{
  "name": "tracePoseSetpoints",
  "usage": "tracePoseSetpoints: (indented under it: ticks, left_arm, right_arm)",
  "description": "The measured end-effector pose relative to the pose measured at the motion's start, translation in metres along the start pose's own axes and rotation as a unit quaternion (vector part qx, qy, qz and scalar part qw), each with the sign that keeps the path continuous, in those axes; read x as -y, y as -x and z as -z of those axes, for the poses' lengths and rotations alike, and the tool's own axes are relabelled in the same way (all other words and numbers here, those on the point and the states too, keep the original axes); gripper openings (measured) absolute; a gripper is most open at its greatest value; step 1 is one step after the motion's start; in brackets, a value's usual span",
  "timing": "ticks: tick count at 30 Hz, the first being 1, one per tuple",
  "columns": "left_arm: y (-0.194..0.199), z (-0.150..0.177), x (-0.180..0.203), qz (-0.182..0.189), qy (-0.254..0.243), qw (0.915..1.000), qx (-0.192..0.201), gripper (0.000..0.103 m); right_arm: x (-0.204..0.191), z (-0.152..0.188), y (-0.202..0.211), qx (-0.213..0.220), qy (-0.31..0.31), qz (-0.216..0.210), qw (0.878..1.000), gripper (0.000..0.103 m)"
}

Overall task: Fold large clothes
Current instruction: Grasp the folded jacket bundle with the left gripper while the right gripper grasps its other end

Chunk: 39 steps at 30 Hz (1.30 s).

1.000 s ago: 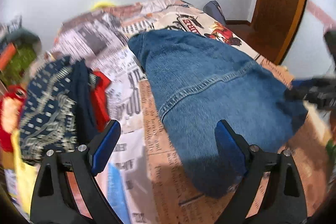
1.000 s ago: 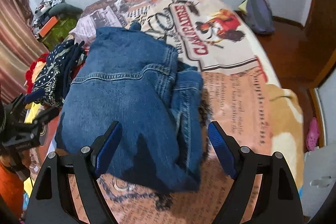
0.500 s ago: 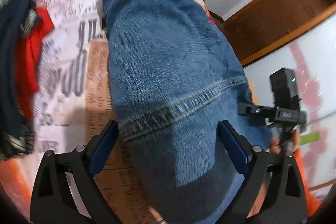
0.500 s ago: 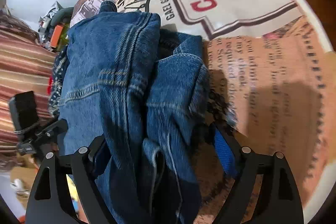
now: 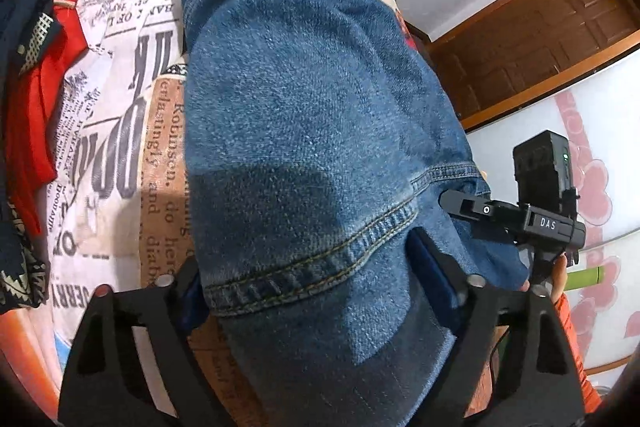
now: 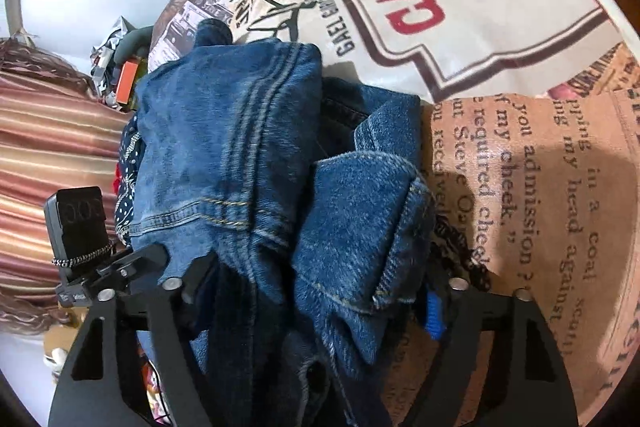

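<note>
A folded blue denim garment [image 5: 312,115] lies on the bed and fills the left wrist view. My left gripper [image 5: 312,279] straddles its near end. The jaws are closing, with denim packed between the pads and one pad sunk into the cloth. In the right wrist view the same denim garment [image 6: 240,155] shows its bunched folds and a cuff. My right gripper [image 6: 316,299] straddles that side, jaws closing, with cloth filling the gap and hiding the left pad. Each tool's black body shows in the other's view, at the bundle's opposite side.
The bed cover [image 5: 120,99] has newspaper-style print, also seen as the bed cover [image 6: 520,167] to the right of the denim. A pile of red and dark patterned clothes [image 5: 28,107] lies left. A wooden door [image 5: 540,47] and a striped curtain [image 6: 48,147] flank the bed.
Both grippers dropped down and tilted onto the denim, which now fills each view. Their fingers went from hovering before the bundle to straddling it with cloth between them.
</note>
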<state>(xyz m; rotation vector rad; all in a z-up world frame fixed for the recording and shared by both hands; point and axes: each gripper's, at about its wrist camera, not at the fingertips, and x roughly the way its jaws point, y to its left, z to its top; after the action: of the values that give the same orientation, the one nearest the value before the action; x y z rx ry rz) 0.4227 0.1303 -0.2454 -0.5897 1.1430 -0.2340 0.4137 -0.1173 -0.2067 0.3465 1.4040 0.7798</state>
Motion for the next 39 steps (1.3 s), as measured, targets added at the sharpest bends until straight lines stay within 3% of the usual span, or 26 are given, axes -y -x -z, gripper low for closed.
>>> tracePoseSetpoints:
  ticks: [2,4,8,15,24,32,39]
  left_arm:
    - [0.006,0.001,0.000,0.005,0.004,1.0000,0.004,0.064]
    - [0.016,-0.006,-0.003,0.022,0.007,0.9997,0.007,0.055]
    - [0.041,-0.002,0.018,0.010,-0.032,0.9991,0.025,0.045]
    - [0.122,0.004,0.036,0.004,-0.068,0.9936,0.090,0.044]
    - [0.229,0.002,0.008,-0.008,-0.073,0.9842,0.162,0.044]
    - [0.311,-0.009,-0.054,-0.050,-0.063,0.9741,0.211,0.044]
    - [0.327,-0.022,-0.129,-0.081,-0.016,0.9732,0.215,0.044]
  right_arm:
    - [-0.003,0.001,0.009,0.008,0.004,0.002,1.000,0.055]
    - [-0.012,-0.001,0.011,0.015,0.011,0.003,1.000,0.049]
    - [-0.045,0.008,0.027,0.029,0.047,0.011,0.998,0.040]
    - [-0.111,0.018,0.050,0.063,0.091,0.015,0.994,0.039]
    - [-0.213,0.013,0.046,0.101,0.165,0.000,0.981,0.038]
    - [-0.287,-0.013,-0.013,0.104,0.195,-0.044,0.974,0.038]
    - [-0.320,-0.035,-0.092,0.077,0.195,-0.065,0.976,0.038]
